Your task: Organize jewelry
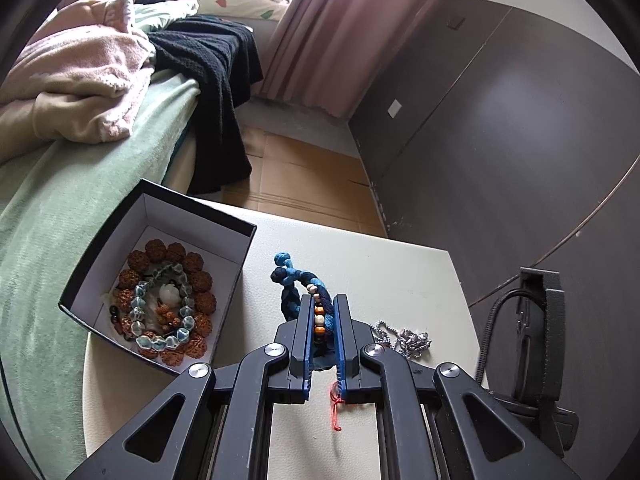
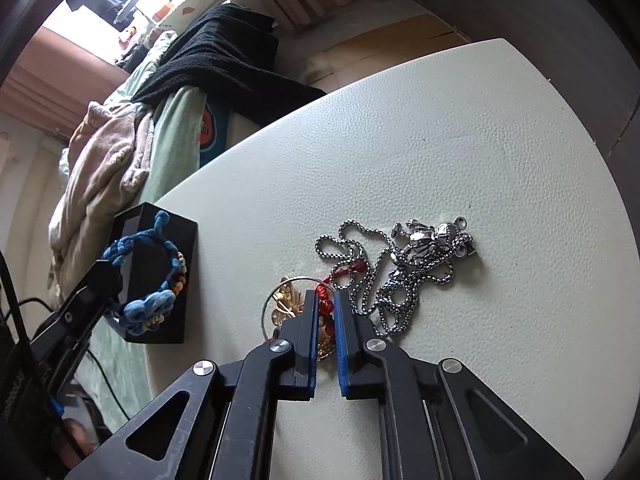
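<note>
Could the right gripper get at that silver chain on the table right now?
Probably not yet: the right gripper is shut on the red knotted piece. The silver chain lies bare on the table just beside it, nothing covering it.

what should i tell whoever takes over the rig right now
Left gripper: shut on the blue braided bracelet, held above the table beside the black box.
Right gripper: shut on the red cord piece lying on the table by a gold ring charm.
Done: the brown bead bracelet and the pale blue bead bracelet are in the box.
Left: box the blue bracelet, the red piece, the silver chain.
</note>
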The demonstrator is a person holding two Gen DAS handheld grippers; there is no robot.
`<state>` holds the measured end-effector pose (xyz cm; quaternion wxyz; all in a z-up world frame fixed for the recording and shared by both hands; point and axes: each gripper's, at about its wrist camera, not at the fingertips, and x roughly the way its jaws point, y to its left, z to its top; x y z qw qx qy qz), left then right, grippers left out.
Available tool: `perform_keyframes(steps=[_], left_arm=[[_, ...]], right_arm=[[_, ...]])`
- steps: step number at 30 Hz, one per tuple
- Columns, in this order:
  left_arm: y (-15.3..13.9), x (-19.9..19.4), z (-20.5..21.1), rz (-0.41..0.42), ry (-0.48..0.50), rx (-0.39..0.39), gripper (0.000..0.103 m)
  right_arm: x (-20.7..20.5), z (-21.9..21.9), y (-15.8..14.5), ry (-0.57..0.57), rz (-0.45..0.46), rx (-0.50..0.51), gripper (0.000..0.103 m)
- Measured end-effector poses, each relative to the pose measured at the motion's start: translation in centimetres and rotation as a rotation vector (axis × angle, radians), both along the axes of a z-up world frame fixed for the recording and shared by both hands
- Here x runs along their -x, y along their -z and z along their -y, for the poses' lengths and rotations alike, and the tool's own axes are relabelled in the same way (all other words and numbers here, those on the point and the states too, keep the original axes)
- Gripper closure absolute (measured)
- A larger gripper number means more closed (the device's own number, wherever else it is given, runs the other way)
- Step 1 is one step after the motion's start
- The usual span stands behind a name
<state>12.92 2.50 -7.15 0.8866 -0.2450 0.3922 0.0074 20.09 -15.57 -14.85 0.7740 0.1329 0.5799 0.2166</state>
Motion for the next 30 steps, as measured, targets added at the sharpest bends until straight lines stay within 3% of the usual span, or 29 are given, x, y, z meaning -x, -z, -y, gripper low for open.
perform_keyframes(steps=[15, 26, 30], left_arm=[[-2.0, 2.0, -2.1, 0.058, -0.043, 0.019, 0.094], [-3.2, 3.9, -5.5, 0.094, -0.128, 0.033, 0.094], [-3.3, 4.2, -7.2, 0.116, -0.159, 0.085, 0.093]], right_arm=[[1.6, 0.6, -4.8, 0.006, 0.106, -0.129, 0.094], [2.7, -0.7, -7.6, 0.002, 0.180, -0.223, 0.094], [3.1, -1.5, -8.5, -0.004, 0.208, -0.261, 0.094]])
